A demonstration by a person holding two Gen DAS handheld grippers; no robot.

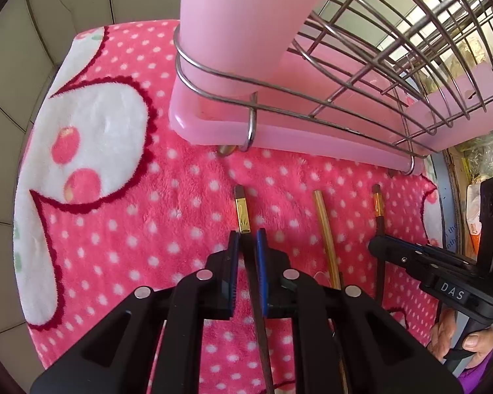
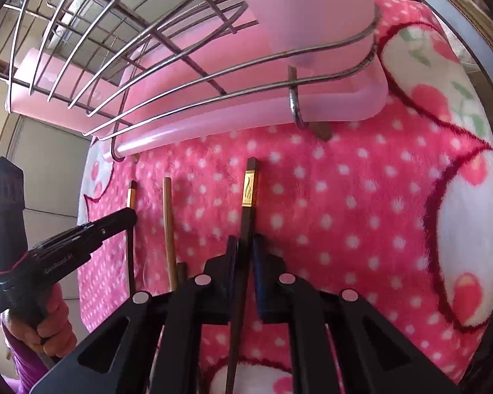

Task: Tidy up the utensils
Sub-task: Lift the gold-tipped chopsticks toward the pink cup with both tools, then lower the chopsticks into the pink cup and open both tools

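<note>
Chopsticks all lie before the rack (image 1: 345,75), none stowed; left claw (image 1: 246,239) and right claw (image 2: 245,246) each pinch one chopstick.

Tall pale-pink plastic cup (image 1: 233,26) in the wire rack: top cut off by upper edge in both views; dark gold-banded chopstick (image 1: 241,211): lower length hidden behind the left gripper (image 1: 246,239), tip out of frame; bamboo-coloured chopstick (image 2: 168,223): lower end hidden behind the right gripper (image 2: 245,243); person's hand (image 2: 49,328): partly cut by edge.
</note>
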